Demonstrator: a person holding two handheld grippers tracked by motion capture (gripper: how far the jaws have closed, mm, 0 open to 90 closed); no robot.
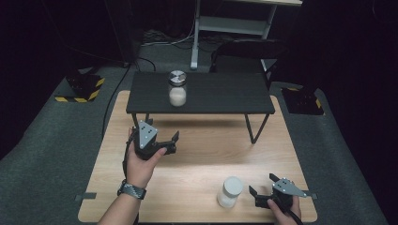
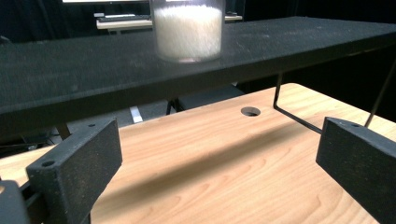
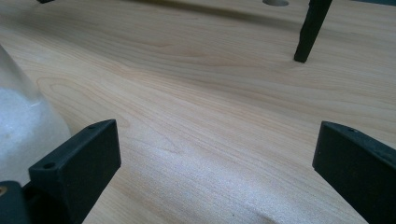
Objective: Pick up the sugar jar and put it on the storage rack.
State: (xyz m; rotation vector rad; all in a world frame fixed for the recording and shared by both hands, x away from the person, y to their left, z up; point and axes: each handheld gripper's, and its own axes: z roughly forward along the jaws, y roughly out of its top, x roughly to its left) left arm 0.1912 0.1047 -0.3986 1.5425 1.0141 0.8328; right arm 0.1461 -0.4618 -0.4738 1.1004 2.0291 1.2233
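Left gripper [image 1: 165,138] jaws spread, empty, over wooden table [image 1: 197,140]; right gripper [image 1: 263,183] jaws spread, empty, just beside white-lidded jar [image 1: 230,191] near front edge; metal-lidded jar [image 1: 177,88] on black shelf [image 1: 225,93].

Lab: hazard-striped floor bases [image 1: 80,88]

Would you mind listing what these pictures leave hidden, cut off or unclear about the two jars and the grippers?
- Jar on the black shelf: left gripper view, lid cut off by the top edge, glass blurred.
- Near jar: right gripper view, mostly cut off by the left edge.
- Right gripper: high view, the hand is cut off by the bottom edge.
- Jar contents: white grains, too small to identify.
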